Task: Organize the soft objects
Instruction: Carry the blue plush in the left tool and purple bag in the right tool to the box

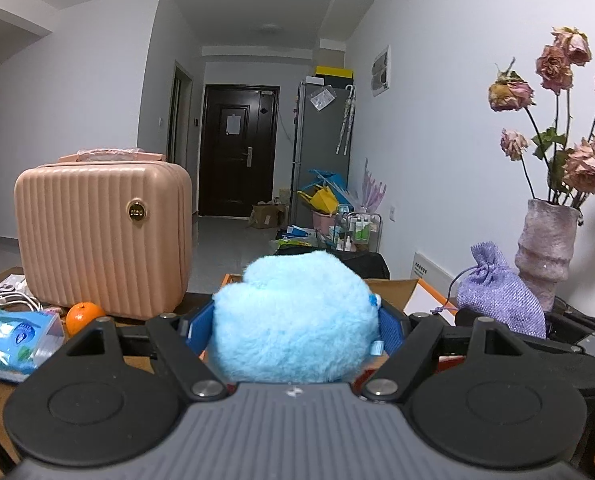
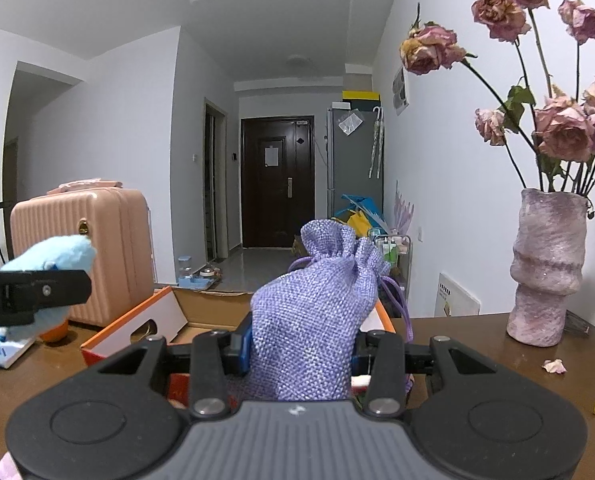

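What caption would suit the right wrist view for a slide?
The right tool grips a purple drawstring pouch above an open cardboard box, beside a vase of dried roses.

The right gripper [image 2: 301, 354] is clamped on a purple drawstring pouch [image 2: 311, 312], its blue pads pressing the woven fabric from both sides. The pouch stands upright, gathered neck at the top, cords hanging down its right side. Behind it, an open cardboard box [image 2: 169, 316] with orange edging rests on the brown table [image 2: 477, 344]. At the left edge, the left gripper [image 2: 33, 292] holds a light blue plush toy [image 2: 63, 254]. A ribbed pink case [image 2: 109, 248] stands behind the toy. At right, a textured pink vase [image 2: 545, 268] holds dried roses [image 2: 509, 12]. Fallen petals [image 2: 554, 366] lie near its base.
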`<state>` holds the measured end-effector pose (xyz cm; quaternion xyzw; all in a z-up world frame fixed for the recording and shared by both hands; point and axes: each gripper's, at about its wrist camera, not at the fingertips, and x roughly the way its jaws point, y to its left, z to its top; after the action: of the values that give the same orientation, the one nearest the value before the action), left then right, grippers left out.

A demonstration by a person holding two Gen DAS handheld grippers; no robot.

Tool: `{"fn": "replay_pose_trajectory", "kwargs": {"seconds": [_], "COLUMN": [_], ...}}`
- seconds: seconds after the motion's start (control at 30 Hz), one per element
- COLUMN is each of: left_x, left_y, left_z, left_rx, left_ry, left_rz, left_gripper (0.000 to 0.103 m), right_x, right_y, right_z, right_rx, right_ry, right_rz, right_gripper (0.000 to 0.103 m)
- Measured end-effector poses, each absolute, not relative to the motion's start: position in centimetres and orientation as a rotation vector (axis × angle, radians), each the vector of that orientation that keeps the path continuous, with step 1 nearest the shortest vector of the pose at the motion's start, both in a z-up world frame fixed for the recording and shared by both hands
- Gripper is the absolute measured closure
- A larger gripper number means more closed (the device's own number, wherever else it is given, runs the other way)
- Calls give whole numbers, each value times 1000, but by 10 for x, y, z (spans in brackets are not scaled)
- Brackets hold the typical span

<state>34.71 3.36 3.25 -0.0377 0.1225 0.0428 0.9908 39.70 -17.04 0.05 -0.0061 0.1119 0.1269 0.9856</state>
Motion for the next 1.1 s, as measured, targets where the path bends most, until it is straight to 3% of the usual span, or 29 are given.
{"fn": "replay_pose_trajectory", "kwargs": {"seconds": [1.1], "left_x": [464], "left_y": [48], "left_z": [24], "left_rx": [-73], "left_ry": [316], "left_rz": [133], "left_gripper": [23], "right_x": [496], "right_y": [-138], "right_z": [-6], "right_rx": [-36], "right_ry": [321], "right_rz": [243], "right_gripper": [63]}}
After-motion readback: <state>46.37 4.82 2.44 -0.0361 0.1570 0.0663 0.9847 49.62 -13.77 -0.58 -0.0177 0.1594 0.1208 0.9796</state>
